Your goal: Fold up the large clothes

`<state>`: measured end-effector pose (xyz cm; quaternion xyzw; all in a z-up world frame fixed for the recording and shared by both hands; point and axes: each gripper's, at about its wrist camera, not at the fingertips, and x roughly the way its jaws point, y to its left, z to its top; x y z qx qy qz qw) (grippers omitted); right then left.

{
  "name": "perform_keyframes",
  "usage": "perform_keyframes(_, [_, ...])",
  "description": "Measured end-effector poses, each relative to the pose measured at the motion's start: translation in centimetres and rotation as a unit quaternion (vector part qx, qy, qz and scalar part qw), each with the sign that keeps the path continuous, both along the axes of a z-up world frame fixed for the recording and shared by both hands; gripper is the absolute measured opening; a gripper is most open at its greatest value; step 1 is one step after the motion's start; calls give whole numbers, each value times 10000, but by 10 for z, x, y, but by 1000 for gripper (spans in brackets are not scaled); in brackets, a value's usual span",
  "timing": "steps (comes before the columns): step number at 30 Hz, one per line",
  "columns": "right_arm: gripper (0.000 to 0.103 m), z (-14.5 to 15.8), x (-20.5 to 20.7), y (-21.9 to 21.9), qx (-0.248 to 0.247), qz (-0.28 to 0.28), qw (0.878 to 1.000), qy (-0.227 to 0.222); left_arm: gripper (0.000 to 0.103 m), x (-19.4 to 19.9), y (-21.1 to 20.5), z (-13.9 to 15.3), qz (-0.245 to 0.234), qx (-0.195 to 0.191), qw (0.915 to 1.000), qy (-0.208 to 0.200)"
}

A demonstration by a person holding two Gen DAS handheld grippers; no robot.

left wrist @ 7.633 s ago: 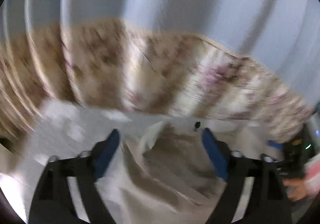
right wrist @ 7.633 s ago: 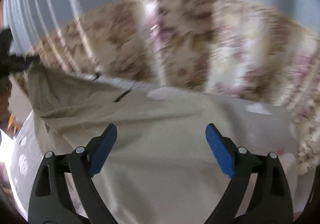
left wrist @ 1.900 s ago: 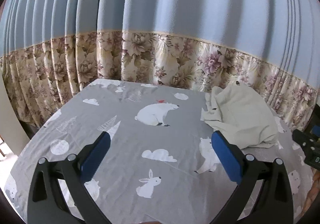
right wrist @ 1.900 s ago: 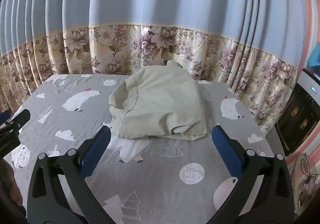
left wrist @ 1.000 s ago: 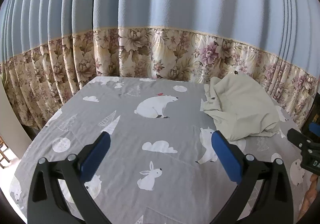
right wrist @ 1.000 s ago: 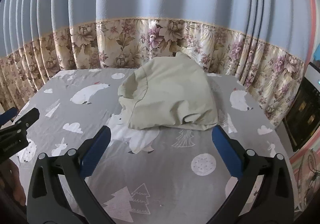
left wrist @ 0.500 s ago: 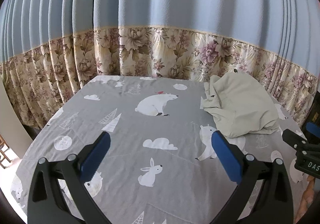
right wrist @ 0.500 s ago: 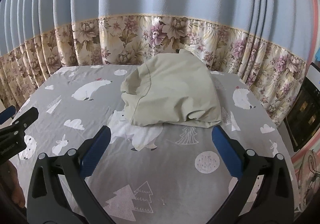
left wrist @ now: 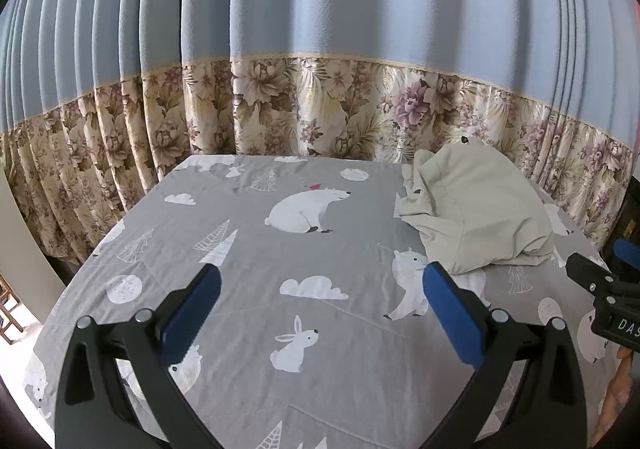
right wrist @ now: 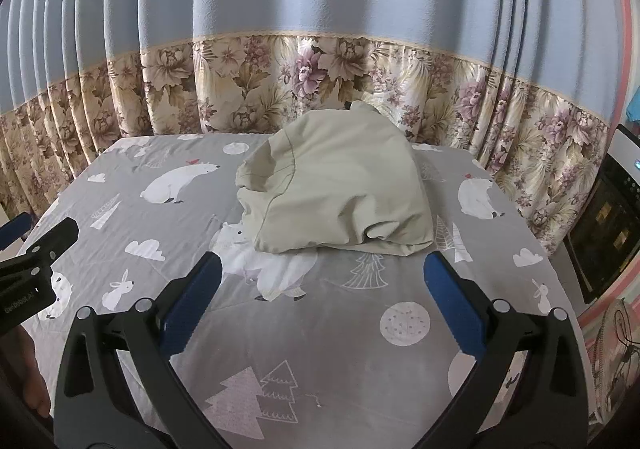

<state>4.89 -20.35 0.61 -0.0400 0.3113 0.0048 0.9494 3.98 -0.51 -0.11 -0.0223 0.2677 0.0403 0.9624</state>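
Observation:
A pale beige garment lies folded in a loose bundle at the far side of the table, against the curtain; it also shows in the left wrist view at the right. My right gripper is open and empty, held above the table just in front of the garment. My left gripper is open and empty over the bare cloth to the garment's left. Each gripper's side shows in the other's view.
The table is covered with a grey cloth printed with bears, rabbits and trees. A blue and floral curtain hangs close behind the table. A dark appliance stands to the right of the table.
Over the last seconds both grippers let go of the garment and drew back from it. In the last half second they hardly moved.

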Motion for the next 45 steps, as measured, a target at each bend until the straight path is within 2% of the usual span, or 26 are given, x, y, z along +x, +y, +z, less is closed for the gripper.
perform_keyframes(45, [100,-10,4,-8,84,-30,9999,77,101,-2,-4,1,35,235,9997,84])
